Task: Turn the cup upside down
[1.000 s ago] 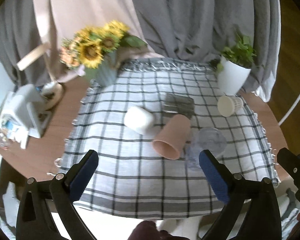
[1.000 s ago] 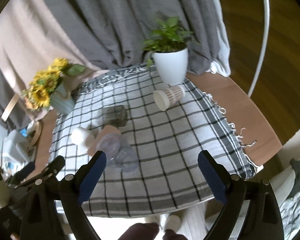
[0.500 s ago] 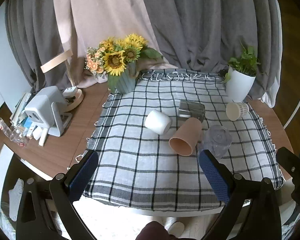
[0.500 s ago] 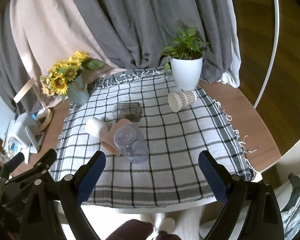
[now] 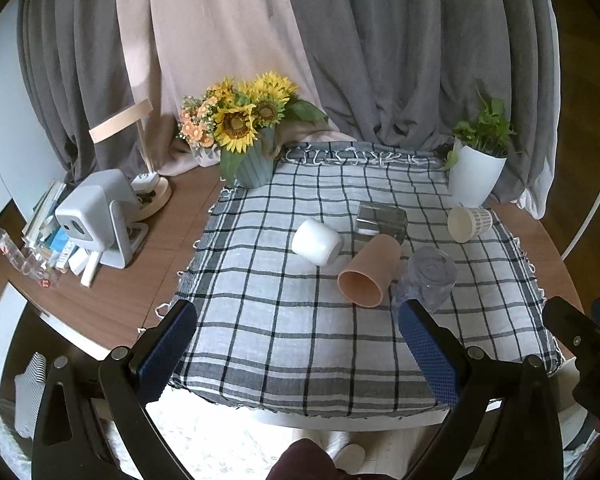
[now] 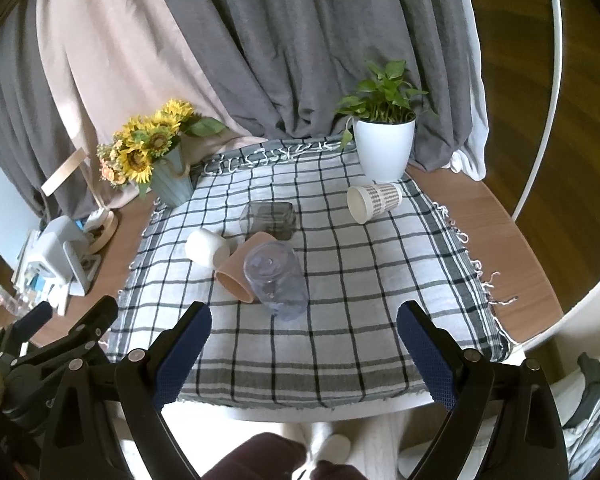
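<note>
Right wrist view: right tool [image 6: 302,348] and left tool [image 5: 296,346] spread wide, empty. Ahead, clear cup [image 6: 275,280] on its side, touching tan cup [image 6: 240,270]. Risk: rolling away, nudging neighbour during grasp.

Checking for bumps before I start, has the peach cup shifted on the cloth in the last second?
No. The peach cup lies on its side, touching the clear cup, just in front of the grey box, same as before. Only the cameras pulled back.

near cloth [image 6: 340,344] bare, cups [image 6: 274,276] clustered mid-table
</note>
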### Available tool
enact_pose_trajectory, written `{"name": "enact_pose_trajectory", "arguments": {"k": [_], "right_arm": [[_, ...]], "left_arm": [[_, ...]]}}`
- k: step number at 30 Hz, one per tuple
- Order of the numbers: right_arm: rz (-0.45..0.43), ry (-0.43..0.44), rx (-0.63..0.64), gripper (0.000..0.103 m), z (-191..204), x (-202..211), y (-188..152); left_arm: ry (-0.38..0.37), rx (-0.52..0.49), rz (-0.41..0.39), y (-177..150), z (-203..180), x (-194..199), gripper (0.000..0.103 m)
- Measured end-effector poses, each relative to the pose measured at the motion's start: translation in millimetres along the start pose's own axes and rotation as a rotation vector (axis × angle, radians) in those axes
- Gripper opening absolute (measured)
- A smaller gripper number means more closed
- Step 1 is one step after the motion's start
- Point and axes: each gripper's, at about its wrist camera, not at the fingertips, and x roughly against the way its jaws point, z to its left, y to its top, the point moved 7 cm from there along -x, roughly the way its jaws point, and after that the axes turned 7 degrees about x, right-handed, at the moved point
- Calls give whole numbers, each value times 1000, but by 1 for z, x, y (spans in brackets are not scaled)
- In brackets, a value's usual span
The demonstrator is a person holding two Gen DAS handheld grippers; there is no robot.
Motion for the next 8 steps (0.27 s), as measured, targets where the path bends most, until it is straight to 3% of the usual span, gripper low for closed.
{"name": "enact_pose_trajectory", "arguments": {"k": [8], "right_arm": [[9, 4, 6, 94, 1, -2, 0]], "left_arm": [[2, 7, -9, 3, -1, 0, 103]]}}
